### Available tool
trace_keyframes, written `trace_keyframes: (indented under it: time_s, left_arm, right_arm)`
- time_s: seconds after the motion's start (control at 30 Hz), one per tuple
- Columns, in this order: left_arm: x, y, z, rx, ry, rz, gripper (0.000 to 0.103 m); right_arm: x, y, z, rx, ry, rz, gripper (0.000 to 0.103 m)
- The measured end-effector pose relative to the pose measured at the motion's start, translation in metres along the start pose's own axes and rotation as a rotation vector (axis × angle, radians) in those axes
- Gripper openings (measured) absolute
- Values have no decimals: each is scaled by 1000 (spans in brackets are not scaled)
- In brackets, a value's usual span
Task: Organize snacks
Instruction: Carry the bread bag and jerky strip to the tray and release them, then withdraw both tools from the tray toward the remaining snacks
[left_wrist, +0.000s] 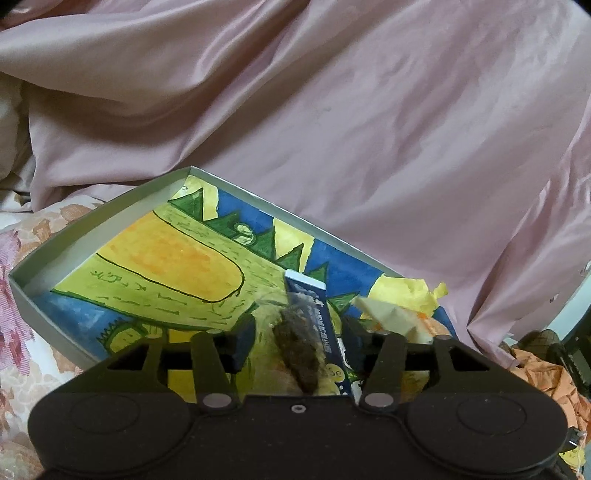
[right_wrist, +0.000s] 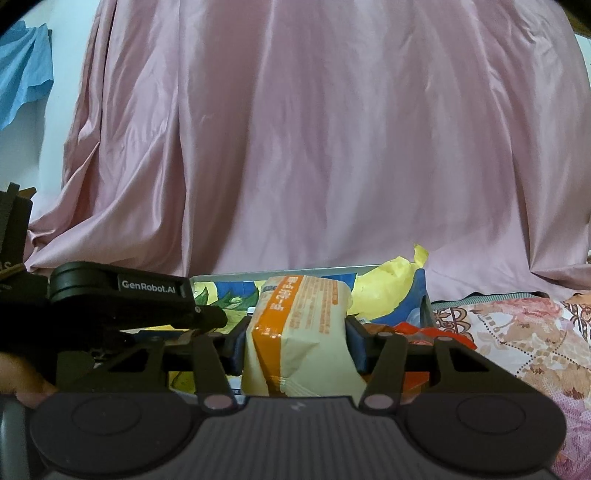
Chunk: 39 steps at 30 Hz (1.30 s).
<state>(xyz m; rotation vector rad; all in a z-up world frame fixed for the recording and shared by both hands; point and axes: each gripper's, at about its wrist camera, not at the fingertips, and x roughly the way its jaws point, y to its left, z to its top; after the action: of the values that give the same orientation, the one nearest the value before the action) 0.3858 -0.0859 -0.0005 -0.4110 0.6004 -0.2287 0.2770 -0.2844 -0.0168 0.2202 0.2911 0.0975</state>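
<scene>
A shallow grey box (left_wrist: 103, 214) lined with a bright green, yellow and blue drawing lies on a floral bedspread. My left gripper (left_wrist: 297, 332) reaches into it and stands open. A blue snack packet (left_wrist: 310, 295) with dark brown contents lies between its fingers, with a gap on the left side. In the right wrist view my right gripper (right_wrist: 297, 332) is shut on a cream and orange snack packet (right_wrist: 303, 325) in front of the box (right_wrist: 295, 274). The left gripper (right_wrist: 207, 317) shows side-on at the left, low over the box.
Crumpled yellow paper (left_wrist: 402, 295) (right_wrist: 384, 291) and a cream packet (left_wrist: 391, 317) sit in the box's right corner, a red packet (right_wrist: 417, 332) beside them. Pink satin cloth (right_wrist: 314, 147) hangs behind. The floral bedspread (right_wrist: 517, 332) spreads to the right. A hand (right_wrist: 22, 384) shows at the left edge.
</scene>
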Motion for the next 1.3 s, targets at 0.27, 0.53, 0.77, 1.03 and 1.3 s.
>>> trace_keyframes:
  time_s: [0.27, 0.53, 0.77, 1.03, 1.3]
  left_arm:
    - [-14, 0, 4, -6, -42, -3, 85]
    - [-40, -3, 9, 29, -106, 14, 97]
    - [-72, -7, 7, 64, -162, 43, 102]
    - [-121, 5, 1, 86, -219, 82, 102]
    - [-165, 24, -19, 81, -231, 109, 102]
  right_arm:
    - [-6, -2, 1, 21, -37, 14, 86]
    - [-15, -1, 6, 25, -75, 15, 98]
    - [-31, 1, 12, 43, -128, 1, 103]
    - [-61, 11, 12, 5, -173, -9, 103]
    - [-103, 33, 1, -101, -207, 1, 103]
